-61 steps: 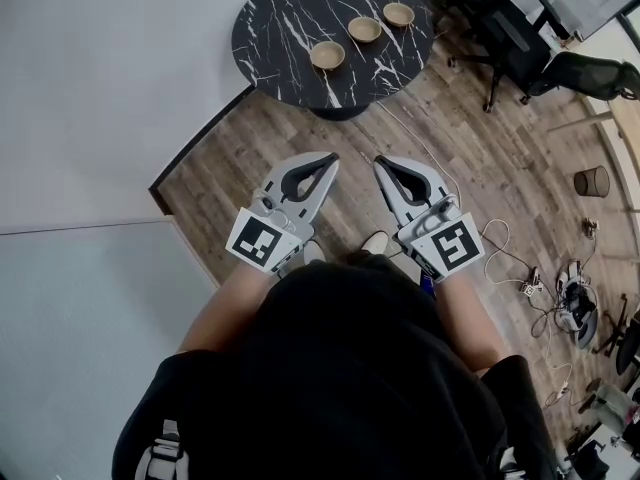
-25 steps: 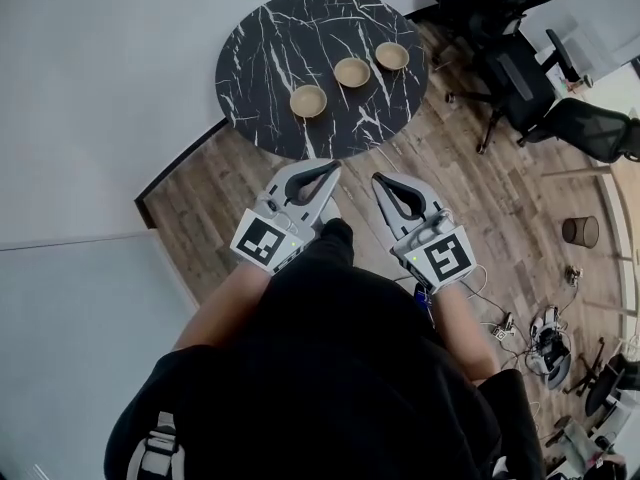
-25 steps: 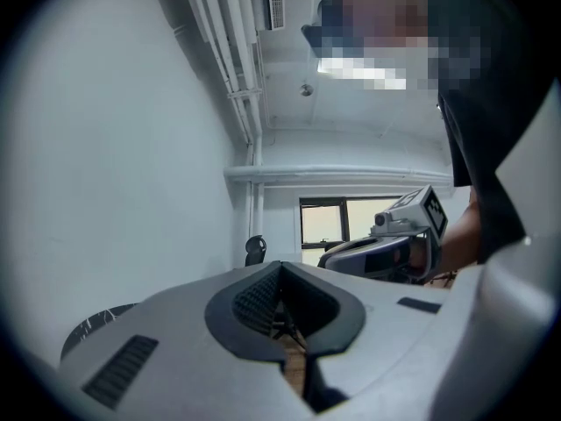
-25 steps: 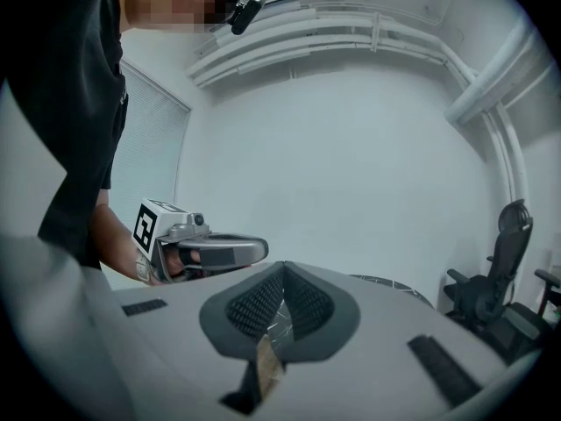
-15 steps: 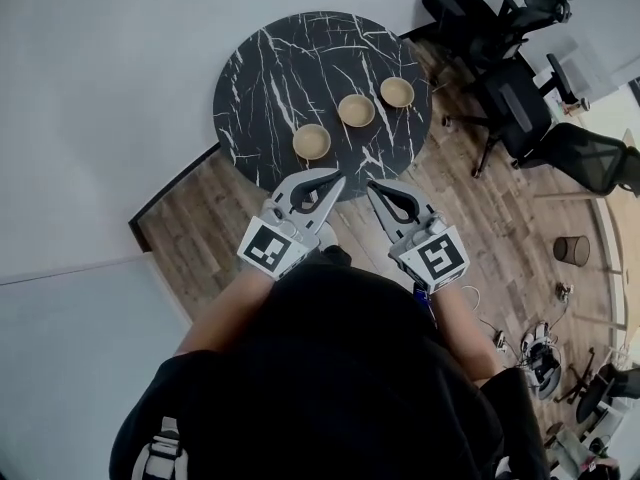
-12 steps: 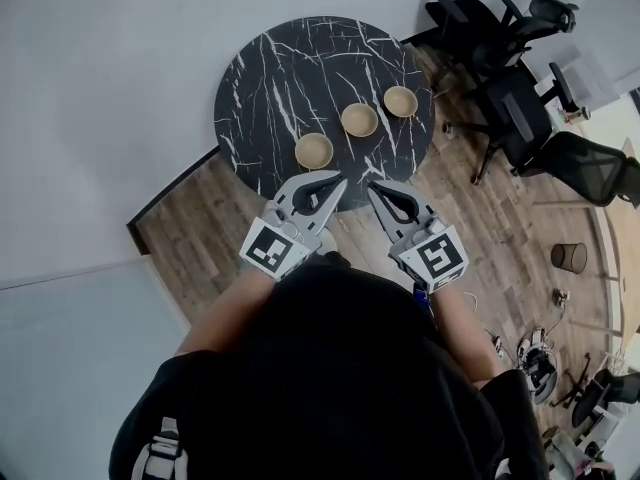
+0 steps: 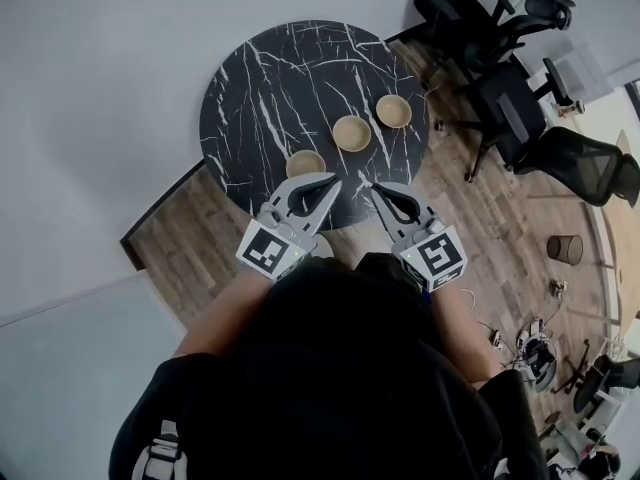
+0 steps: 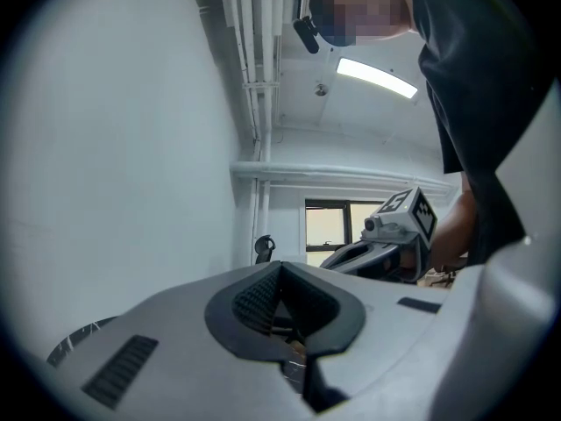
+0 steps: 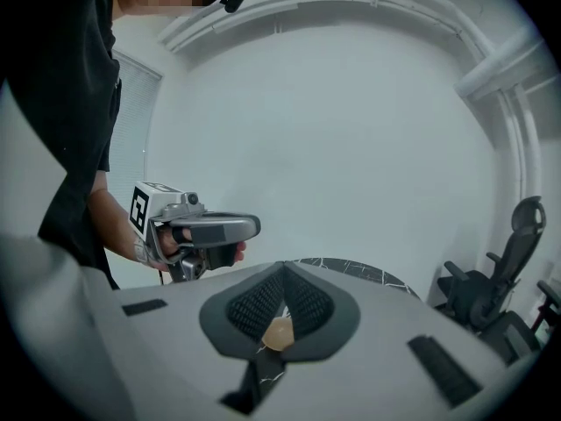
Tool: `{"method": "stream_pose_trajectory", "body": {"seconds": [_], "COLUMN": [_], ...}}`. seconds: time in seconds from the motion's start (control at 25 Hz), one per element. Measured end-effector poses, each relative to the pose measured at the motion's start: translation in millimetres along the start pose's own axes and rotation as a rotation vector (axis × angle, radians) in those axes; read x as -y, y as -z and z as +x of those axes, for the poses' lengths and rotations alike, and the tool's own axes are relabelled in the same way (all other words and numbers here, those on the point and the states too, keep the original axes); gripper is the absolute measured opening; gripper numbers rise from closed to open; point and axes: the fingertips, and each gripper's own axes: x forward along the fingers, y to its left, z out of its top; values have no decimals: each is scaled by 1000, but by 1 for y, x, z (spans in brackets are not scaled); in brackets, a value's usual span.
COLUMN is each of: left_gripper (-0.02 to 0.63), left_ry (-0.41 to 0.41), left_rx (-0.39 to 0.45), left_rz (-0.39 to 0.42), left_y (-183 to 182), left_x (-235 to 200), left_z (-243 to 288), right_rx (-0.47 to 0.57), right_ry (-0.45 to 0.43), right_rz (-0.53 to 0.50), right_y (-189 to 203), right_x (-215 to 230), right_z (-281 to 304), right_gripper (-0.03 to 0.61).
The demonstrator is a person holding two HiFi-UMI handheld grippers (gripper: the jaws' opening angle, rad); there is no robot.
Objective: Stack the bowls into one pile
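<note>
The left tool (image 7: 333, 179) is closed, its tips together with nothing between them, and it reaches the near edge of the counter (image 7: 255, 78). Just ahead of its tips sits the first bowl (image 7: 306, 163). The second bowl (image 7: 351, 132) lies further ahead, between the lines of the two tools. The third bowl (image 7: 393, 111) is well ahead of the right tool (image 7: 376, 187). That tool is likewise closed and empty, its tips near the left tool's. The bowls stand apart in a row, unstacked.
</note>
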Motion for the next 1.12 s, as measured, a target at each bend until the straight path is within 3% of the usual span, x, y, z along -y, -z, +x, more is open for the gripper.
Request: {"method": "stream_pose_trajectory", "body": {"seconds": [0.52, 0.72, 1.12], "left_gripper": [5, 3, 5], "left_ry": [-61, -95, -199], "left_rx": [0, 16, 25], "left_rz": [-8, -41, -4], "left_y": [8, 6, 3], "left_x": [-15, -21, -40], "left_z": [51, 78, 120], "right_rx": [-20, -42, -153], "right_ry": [-20, -88, -176], "right_rz": [-3, -39, -23], "right_y": [8, 16, 62], "right_x": [87, 121, 178], "right_z": [12, 24, 57], "right_gripper": [-9, -9, -8]}}
